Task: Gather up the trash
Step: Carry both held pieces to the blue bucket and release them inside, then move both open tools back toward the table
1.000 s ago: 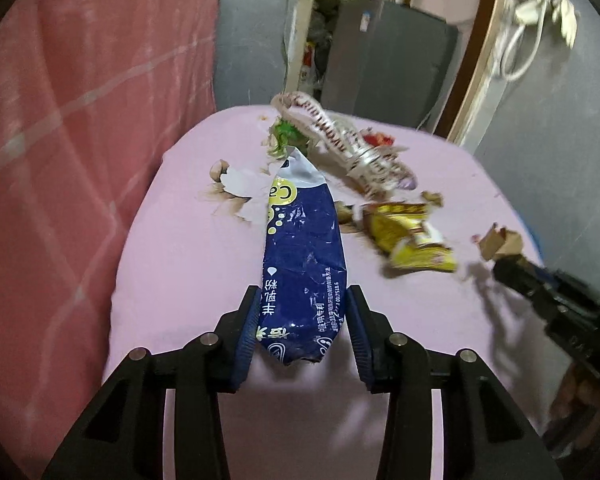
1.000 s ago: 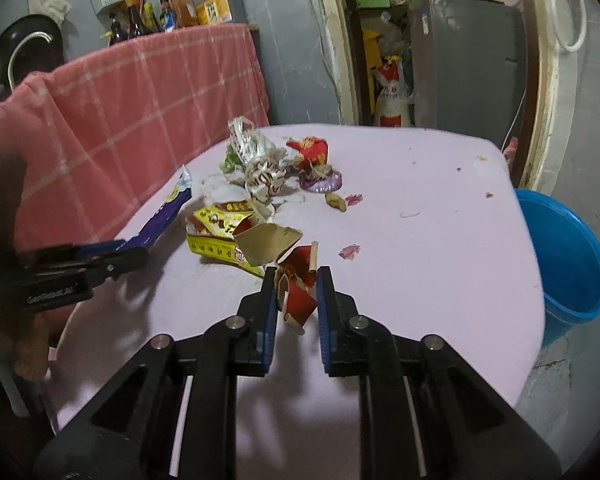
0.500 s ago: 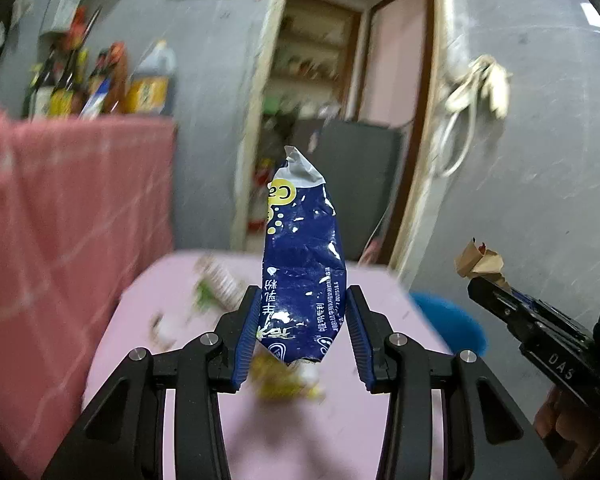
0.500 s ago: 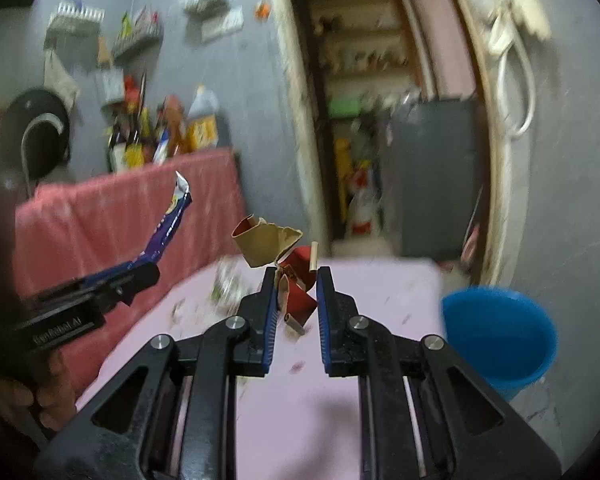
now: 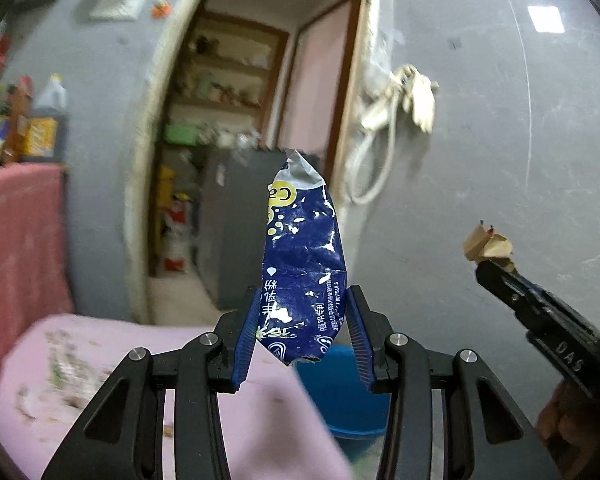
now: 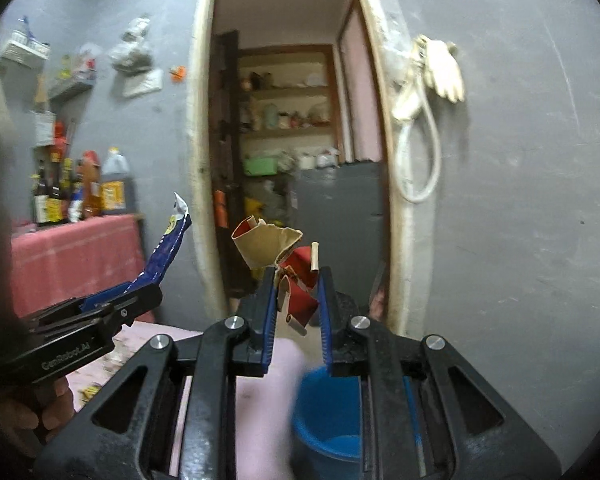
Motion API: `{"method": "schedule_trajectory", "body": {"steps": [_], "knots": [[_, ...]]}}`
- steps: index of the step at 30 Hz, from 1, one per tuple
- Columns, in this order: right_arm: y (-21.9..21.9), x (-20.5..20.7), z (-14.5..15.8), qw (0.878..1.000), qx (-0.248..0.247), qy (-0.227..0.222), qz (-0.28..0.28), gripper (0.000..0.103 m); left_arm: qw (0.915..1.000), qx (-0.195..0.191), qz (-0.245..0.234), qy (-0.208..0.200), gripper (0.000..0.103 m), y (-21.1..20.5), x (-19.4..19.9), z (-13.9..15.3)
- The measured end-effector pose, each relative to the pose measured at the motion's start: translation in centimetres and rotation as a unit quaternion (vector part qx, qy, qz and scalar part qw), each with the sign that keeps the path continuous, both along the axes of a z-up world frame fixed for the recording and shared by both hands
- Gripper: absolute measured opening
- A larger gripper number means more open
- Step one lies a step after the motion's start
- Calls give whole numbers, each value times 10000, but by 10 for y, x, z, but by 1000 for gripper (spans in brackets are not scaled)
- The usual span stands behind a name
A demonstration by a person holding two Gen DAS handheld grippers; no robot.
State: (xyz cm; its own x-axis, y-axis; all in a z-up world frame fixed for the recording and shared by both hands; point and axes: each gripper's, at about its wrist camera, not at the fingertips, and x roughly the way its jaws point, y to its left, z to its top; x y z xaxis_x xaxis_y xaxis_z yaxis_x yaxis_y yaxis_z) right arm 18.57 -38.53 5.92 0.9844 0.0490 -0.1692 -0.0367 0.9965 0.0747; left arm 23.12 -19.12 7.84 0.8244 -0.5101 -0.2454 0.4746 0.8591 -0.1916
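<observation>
Left gripper, bottom centre of its own view: blue pads clamped partway apart on a blue wrapper, crinkled foil, standing upright, torn silver end on top. Clear air around the wrapper on both sides.

Right gripper, bottom centre of its view: jaws nearly together, pinching a cardboard scrap, tan outside, red inside, curled and creased. In the left view the same gripper sits at the right edge, well apart from the left one, with the scrap poking out of its tip.

Below both grippers: pink table, soft cloth-like surface, rounded edge. Small litter bits lie at lower left of the left view, blurred, can't tell what they are. Just past the table's right edge is a blue bucket, round, plastic, open top; contents not readable, partly hidden by the fingers.

Left side: pink checked cloth draped over a ledge, bottles along its top.

Far: grey plaster wall, open doorway at centre with shelves and a dark cabinet inside. White hose and glove hang on the wall right of the frame.
</observation>
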Motion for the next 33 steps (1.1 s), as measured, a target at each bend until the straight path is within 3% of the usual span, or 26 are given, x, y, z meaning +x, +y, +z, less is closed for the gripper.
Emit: {"method": "schedule_trajectory", "body": {"steps": [7,15,24,27,33], "knots": [[-54,30,-51,9944,423,909,-327,21,9934,257,-440,1032,37,-64,57,-29],[-86,67,-106,9780,765,1898,-415,21,9732,802,-689,2041,37,-120,112,-77],[-103,99,-132,9624,1048,2476,-388,24,9565,1184,-651,2587,38,-137,147,-118],[-106,104,-136,9598,1132,2539,-396,26,9548,1137,-577,2686,42,-130,146,-134],[-108,107,-133,9587,1233,2525,-437,40,9581,843,-457,2700,45,-112,139,-122]]}}
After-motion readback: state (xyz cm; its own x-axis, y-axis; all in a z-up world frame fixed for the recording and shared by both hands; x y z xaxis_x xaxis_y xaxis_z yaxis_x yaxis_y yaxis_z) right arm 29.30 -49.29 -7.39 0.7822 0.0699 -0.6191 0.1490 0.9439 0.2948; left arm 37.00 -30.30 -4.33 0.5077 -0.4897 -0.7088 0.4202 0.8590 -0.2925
